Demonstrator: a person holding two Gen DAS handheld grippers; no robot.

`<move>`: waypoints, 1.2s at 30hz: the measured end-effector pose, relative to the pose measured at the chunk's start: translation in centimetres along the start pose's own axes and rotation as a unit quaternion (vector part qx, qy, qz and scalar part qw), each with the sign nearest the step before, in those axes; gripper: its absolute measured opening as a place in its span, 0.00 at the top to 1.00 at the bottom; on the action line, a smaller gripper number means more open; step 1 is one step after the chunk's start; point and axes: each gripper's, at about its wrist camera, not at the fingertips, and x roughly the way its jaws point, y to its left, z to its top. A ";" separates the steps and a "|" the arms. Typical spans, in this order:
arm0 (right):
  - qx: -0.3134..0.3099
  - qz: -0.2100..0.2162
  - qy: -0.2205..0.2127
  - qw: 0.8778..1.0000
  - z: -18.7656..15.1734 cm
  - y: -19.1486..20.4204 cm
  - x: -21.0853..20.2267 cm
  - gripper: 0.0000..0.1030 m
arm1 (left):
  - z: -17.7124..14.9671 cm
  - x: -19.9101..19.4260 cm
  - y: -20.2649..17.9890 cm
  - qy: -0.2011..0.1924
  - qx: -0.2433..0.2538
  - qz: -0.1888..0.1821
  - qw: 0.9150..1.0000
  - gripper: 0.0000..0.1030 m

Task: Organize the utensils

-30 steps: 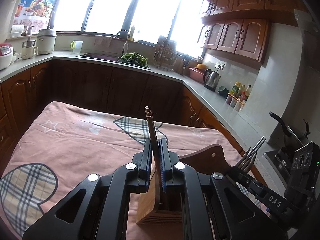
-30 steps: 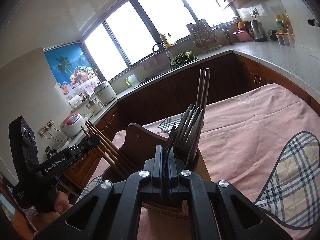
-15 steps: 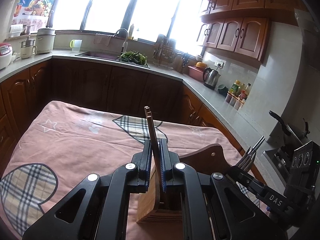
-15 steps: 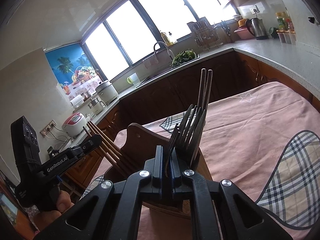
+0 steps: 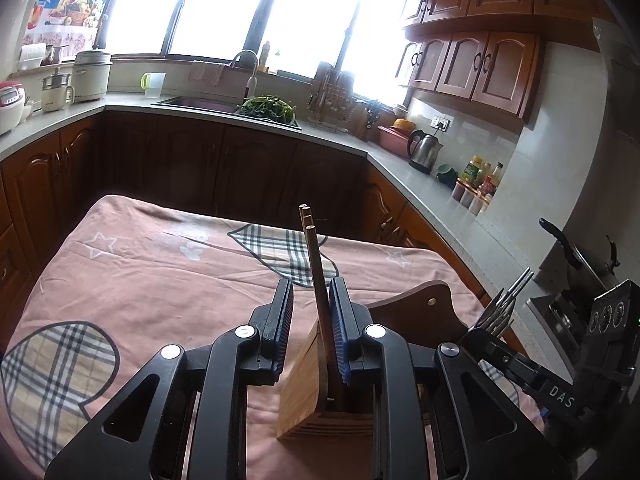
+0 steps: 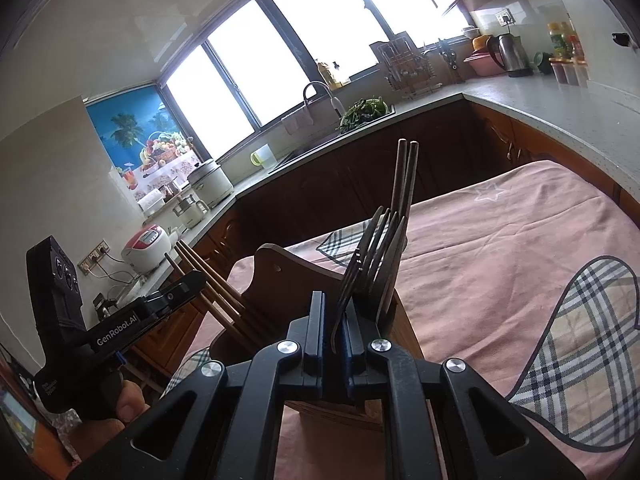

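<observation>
A wooden utensil holder (image 5: 304, 392) stands on the pink tablecloth (image 5: 160, 280). In the left wrist view my left gripper (image 5: 311, 320) is open over the holder; wooden chopsticks (image 5: 316, 264) stand in it, leaning on the right pad. In the right wrist view my right gripper (image 6: 334, 332) has opened a little around a dark fork (image 6: 360, 264) whose tines point up; several forks and two chopsticks (image 6: 404, 176) stand in the holder (image 6: 276, 280). The left gripper (image 6: 188, 284) and more chopsticks (image 6: 216, 284) show at left. The right gripper and forks (image 5: 504, 304) show at right in the left wrist view.
The table sits in a kitchen with dark wood cabinets (image 5: 200, 160). A counter with a kettle (image 5: 424, 152) and bottles (image 5: 476, 184) runs along the right. A sink (image 5: 200, 102) with greens lies at the back. A stove with a pan (image 5: 576, 256) is at far right.
My left gripper's jaws have opened, letting go of the chopsticks, which now stand in the holder. My right gripper's jaws have parted slightly around the fork.
</observation>
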 end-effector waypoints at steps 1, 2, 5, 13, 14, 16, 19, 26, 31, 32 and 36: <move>-0.001 0.000 -0.001 1.000 0.0 0.1 -0.1 0.84 | 0.0 0.0 0.1 0.000 -0.001 0.000 1.000 0.80; -0.003 0.000 -0.002 1.000 0.1 0.1 -0.2 0.82 | 0.0 -0.1 0.1 0.000 -0.002 0.000 1.000 0.78; -0.007 -0.001 -0.005 1.000 0.2 0.4 -0.4 0.78 | -0.1 -0.3 0.3 0.001 -0.004 0.002 1.000 0.75; -0.015 -0.005 -0.019 1.000 0.9 1.1 -1.4 0.72 | -0.2 -1.1 0.8 0.001 -0.011 0.006 1.000 0.55; -0.017 -0.006 -0.022 1.000 1.0 1.1 -1.5 0.66 | -0.3 -1.2 1.0 0.001 -0.012 0.007 1.000 0.55; -0.020 -0.007 -0.027 0.999 1.2 1.2 -1.8 0.63 | -0.3 -1.3 1.2 0.003 -0.015 0.008 1.000 0.55; -0.021 -0.007 -0.034 0.999 1.5 1.3 -2.1 0.62 | -0.3 -1.7 1.4 0.003 -0.016 0.009 1.000 0.54; -0.024 -0.004 -0.059 0.998 1.8 1.8 -4.0 0.55 | -0.6 -3.1 1.4 -0.001 -0.013 0.017 1.000 0.34; -0.031 -0.002 -0.078 0.996 1.5 2.3 -5.9 0.46 | -1.4 -4.5 1.3 -0.003 -0.006 0.022 1.000 0.21; -0.033 -0.003 -0.082 0.996 1.4 2.4 -6.3 0.40 | -1.6 -4.9 1.4 -0.003 -0.007 0.021 1.000 0.19; -0.037 -0.003 -0.101 0.994 0.3 2.6 -8.1 0.21 | -2.6 -6.2 1.4 0.002 -0.009 0.019 1.000 0.13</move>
